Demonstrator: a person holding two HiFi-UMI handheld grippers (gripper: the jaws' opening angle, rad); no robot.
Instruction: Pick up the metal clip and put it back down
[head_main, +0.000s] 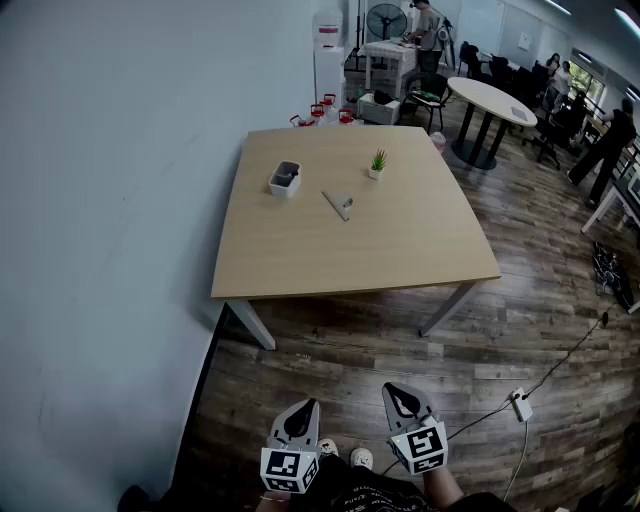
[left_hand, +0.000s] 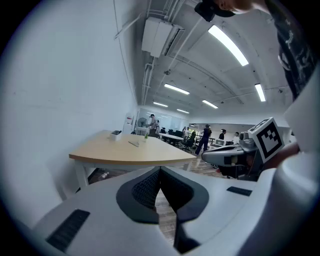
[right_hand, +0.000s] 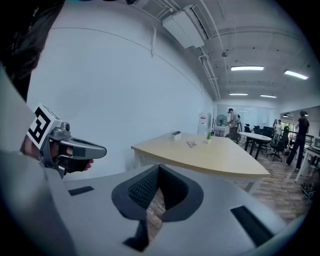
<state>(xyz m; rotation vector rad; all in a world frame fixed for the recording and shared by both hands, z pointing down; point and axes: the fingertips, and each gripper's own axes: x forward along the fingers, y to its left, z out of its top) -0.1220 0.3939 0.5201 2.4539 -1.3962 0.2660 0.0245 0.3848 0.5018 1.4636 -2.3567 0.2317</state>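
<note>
The metal clip (head_main: 339, 203) lies flat on the wooden table (head_main: 400, 250), in its far half, between a white box and a small plant. It shows small in the left gripper view (left_hand: 133, 143) and in the right gripper view (right_hand: 190, 144). Both grippers hang low over the floor in front of the table, far from the clip. My left gripper (head_main: 305, 408) is shut with nothing in it, its jaws meeting tip to tip (left_hand: 160, 169). Beside it my right gripper (head_main: 393, 391) is also shut and empty (right_hand: 158, 167).
A white box (head_main: 285, 179) and a small potted plant (head_main: 377, 163) stand on the table's far part. A wall (head_main: 110, 220) runs along the left. A power strip (head_main: 521, 405) with a cable lies on the floor at right. Round table (head_main: 490, 100), chairs and people stand behind.
</note>
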